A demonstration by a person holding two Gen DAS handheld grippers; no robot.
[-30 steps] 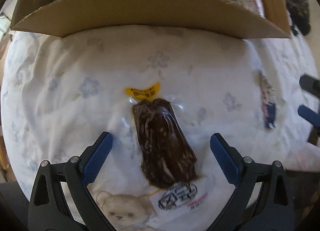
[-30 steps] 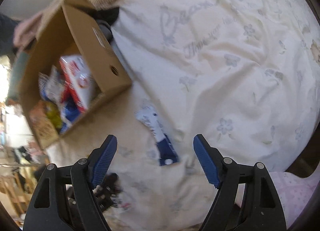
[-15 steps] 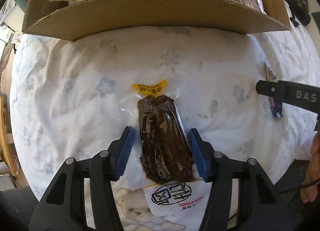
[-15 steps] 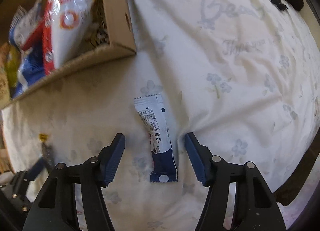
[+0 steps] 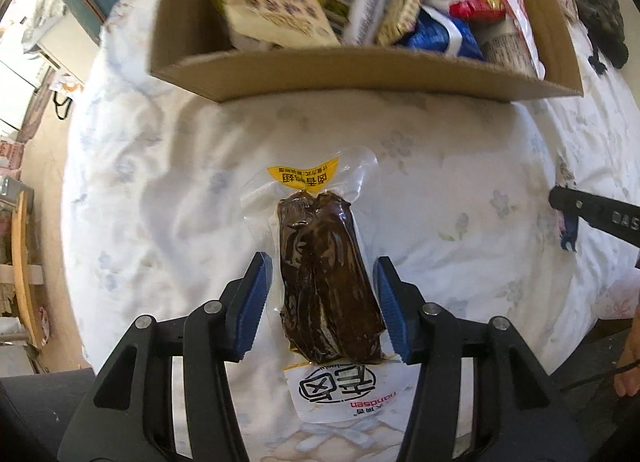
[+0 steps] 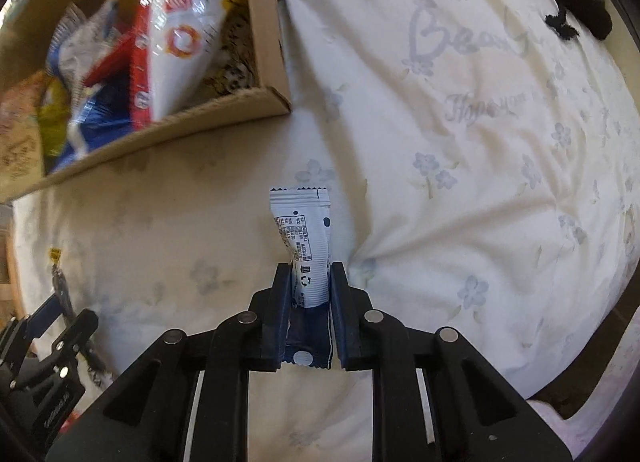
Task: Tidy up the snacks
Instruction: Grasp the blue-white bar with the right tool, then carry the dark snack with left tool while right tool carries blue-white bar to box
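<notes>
2 tongs, 1 pack each: brown vac-pack (image 5: 328, 286), blue-white sachet (image 6: 306, 258); 1 box (image 5: 360, 70).

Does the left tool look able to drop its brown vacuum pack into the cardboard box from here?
Probably yes: left tool grips the brown vacuum pack; the cardboard box ahead is open-topped, though crowded.

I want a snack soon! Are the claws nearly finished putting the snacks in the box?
Nearly. Done: the cardboard box already holds many packets. In hand: the left claw grips the brown vacuum-packed snack, and the right claw has just closed on the white and blue sachet. Left: both must still go into the box. No other loose snacks show on the bedcover.
</notes>
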